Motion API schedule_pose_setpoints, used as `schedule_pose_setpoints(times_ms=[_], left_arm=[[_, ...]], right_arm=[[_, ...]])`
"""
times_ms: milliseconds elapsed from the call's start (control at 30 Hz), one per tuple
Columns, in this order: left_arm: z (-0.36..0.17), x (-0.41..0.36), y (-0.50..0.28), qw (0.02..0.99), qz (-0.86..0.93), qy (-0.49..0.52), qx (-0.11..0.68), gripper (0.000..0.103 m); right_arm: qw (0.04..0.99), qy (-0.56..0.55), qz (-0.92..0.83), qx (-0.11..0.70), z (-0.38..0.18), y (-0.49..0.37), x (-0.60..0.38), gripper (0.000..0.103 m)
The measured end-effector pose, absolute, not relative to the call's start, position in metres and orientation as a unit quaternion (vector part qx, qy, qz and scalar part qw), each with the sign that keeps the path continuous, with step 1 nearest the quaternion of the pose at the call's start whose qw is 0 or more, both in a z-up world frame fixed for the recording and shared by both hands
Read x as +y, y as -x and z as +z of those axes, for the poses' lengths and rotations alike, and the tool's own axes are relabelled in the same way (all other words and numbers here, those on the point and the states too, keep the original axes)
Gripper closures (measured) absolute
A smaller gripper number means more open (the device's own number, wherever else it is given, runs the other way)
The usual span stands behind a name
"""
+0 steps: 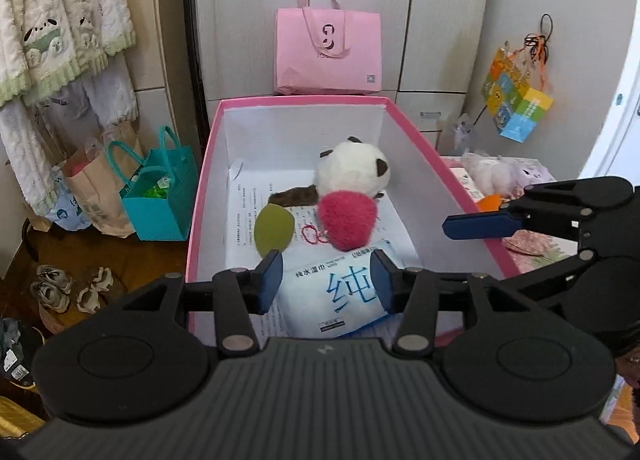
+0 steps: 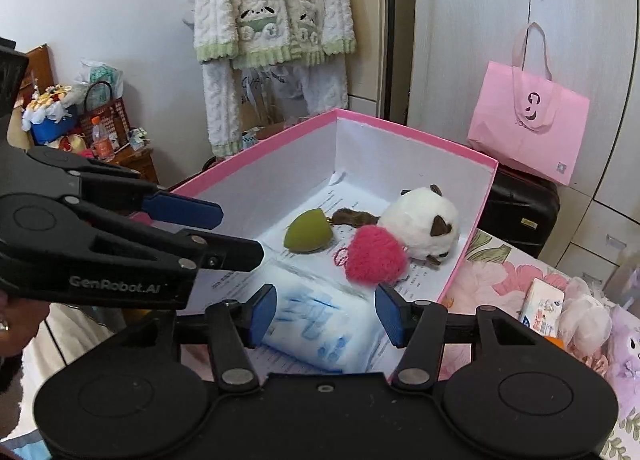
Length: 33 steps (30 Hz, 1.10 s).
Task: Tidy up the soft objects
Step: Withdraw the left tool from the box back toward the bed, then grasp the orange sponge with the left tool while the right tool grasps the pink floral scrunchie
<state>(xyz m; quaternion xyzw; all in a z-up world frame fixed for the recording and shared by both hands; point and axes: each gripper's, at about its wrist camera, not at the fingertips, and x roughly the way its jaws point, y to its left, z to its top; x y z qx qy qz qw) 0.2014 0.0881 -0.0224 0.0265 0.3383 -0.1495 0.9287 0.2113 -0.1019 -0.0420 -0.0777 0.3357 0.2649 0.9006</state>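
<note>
Both my tongs hang over the pink box (image 1: 404, 123), left tongs (image 1: 326, 280) and right tongs (image 2: 326, 314) open around the wipes pack (image 1: 340, 300), not pinching it. If I lift now it may catch, drag and bump the red fluffy heart (image 1: 347, 219) by the panda toy (image 1: 354, 171)

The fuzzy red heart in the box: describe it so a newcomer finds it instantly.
Look inside the pink-walled box lined with printed paper. The heart lies mid-floor, against the white panda plush, right of the smooth olive-green piece. It alone is shaggy and bright crimson.
</note>
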Motion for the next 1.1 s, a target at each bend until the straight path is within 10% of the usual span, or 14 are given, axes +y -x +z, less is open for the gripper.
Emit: schedule_pose_setpoints(times_ms=[1100], left_arm=[[0.051,-0.032,-0.106,0.916,-0.286,-0.048,0.278,0.046]], right_arm=[[0.935,0.109,0.211,0.263,0.012,-0.104,-0.245,0.032]])
